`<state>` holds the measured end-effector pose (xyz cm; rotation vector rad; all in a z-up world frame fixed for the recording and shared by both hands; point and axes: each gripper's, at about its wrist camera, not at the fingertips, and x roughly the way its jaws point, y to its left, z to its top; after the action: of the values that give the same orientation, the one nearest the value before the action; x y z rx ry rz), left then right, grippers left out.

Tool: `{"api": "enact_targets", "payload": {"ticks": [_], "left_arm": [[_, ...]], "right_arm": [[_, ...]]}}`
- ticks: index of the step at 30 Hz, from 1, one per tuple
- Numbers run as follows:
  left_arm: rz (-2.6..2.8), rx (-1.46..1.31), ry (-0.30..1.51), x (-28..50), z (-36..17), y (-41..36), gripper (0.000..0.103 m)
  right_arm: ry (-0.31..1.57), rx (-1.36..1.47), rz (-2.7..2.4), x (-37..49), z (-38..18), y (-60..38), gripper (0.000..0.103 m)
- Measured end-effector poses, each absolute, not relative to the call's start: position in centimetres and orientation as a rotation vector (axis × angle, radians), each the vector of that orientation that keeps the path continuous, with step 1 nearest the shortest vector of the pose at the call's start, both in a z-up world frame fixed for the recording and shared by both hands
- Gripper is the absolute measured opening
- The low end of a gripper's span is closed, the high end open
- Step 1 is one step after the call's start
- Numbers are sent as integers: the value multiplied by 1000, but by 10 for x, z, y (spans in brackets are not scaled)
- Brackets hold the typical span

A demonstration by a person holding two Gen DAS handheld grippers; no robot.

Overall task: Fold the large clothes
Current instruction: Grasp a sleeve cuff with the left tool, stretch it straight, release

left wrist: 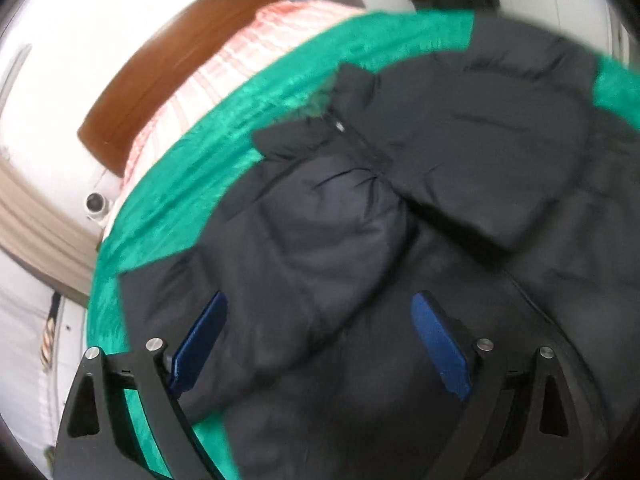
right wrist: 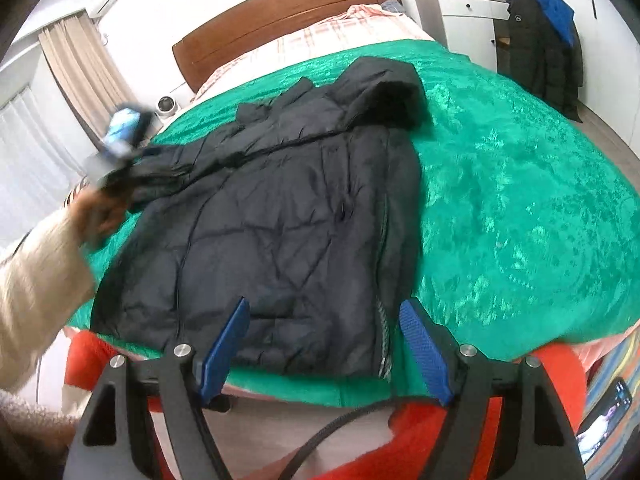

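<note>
A black puffer jacket (right wrist: 280,208) lies spread flat on a green blanket (right wrist: 520,180), with its hood (right wrist: 384,88) towards the headboard. My right gripper (right wrist: 325,306) stands open just above the jacket's near hem, and nothing is between its blue pads. In the left wrist view the jacket (left wrist: 440,160) fills the frame, one sleeve folded across the chest. My left gripper (left wrist: 320,300) hovers open over it, holding nothing. The right wrist view shows a hand (right wrist: 98,210) in a cream sleeve carrying that gripper, blurred, at the jacket's left sleeve.
The bed has a brown wooden headboard (right wrist: 280,12) and plaid bedding (right wrist: 320,36) beyond the blanket. Another dark coat (right wrist: 544,60) with a blue hood hangs at the right by a white cabinet (right wrist: 468,28). A phone (right wrist: 604,416) lies at the lower right, and a curtain (right wrist: 80,76) hangs on the left.
</note>
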<state>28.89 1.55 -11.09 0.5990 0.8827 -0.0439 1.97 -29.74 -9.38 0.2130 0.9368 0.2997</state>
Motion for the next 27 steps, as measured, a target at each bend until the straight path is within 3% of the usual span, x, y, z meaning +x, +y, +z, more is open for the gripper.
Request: {"api": "enact_targets", "payload": {"ticks": [4,6,7,8,14,19,23,27], "left_arm": [[-27,597,962,332,-151,15,96],[-56,515,961,340,-151,21,70],[-75,444,981,343,-148,28,37],[-49,418,982,347,-145,31,16],[22,97,848,311,-65,121,11],[258,-264,687,227,-5,279,11],[515,-495,652,155,-27,397,11],[750,-614,734,106,-92,476,10]], "right_arm": [[959,213,318,10,-106,-292,77],[954,197,323,7,-109,-287,77],[946,185,326,6,-108,-284,77],[939,175,330,5,-107,-282,77],[868,128,365,1,-94,-267,77],[785,81,386,-12,-80,-258,77],[765,44,400,-15,-77,-247,77],[790,17,437,-14,-80,-230,77]]}}
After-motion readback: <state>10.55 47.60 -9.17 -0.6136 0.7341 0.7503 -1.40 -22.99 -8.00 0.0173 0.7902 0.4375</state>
